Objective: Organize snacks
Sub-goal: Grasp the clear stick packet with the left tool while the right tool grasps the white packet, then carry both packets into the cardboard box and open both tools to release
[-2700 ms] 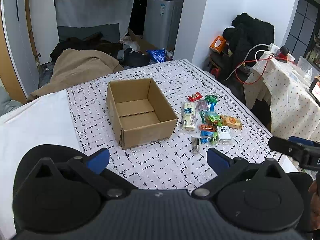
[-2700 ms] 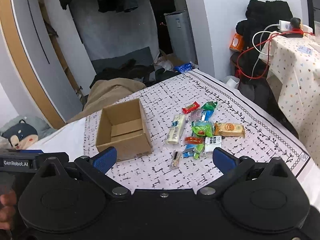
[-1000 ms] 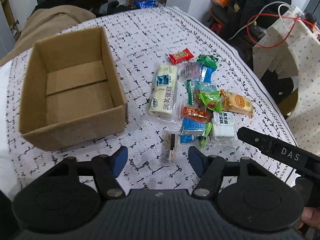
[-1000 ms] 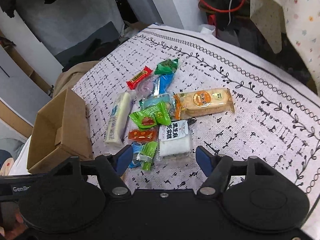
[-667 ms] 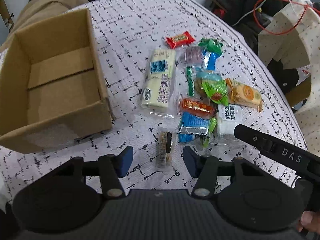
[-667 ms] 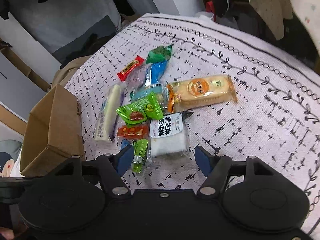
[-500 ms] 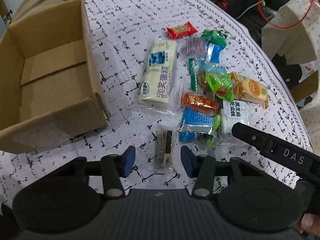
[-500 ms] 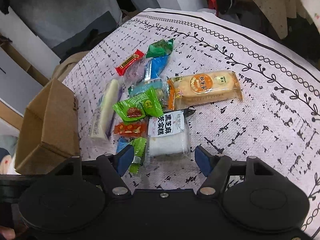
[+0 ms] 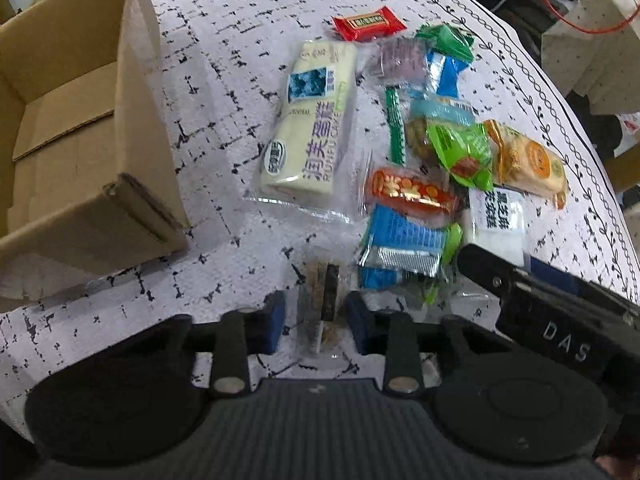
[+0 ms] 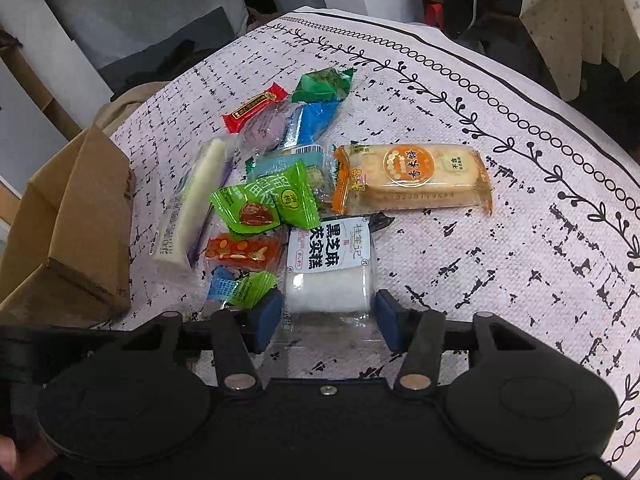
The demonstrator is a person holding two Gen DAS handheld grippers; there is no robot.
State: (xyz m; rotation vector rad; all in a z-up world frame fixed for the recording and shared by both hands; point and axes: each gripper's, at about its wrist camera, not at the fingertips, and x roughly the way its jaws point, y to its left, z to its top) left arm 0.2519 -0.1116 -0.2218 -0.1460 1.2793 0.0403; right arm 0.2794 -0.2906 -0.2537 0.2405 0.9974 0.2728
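Left claw (image 9: 316,320) is down on the patterned tablecloth (image 9: 224,40), its blue pads part open on either side of a small clear-wrapped brown snack bar (image 9: 322,300), seemingly not yet pinching it, though the blur makes that hard to call. Right claw (image 10: 326,316) sits wider, straddling the near end of the white cake packet (image 10: 328,276) without squeezing. The other snacks lie in a loose pile beyond, and the open cardboard box (image 9: 72,128) stands to their left.
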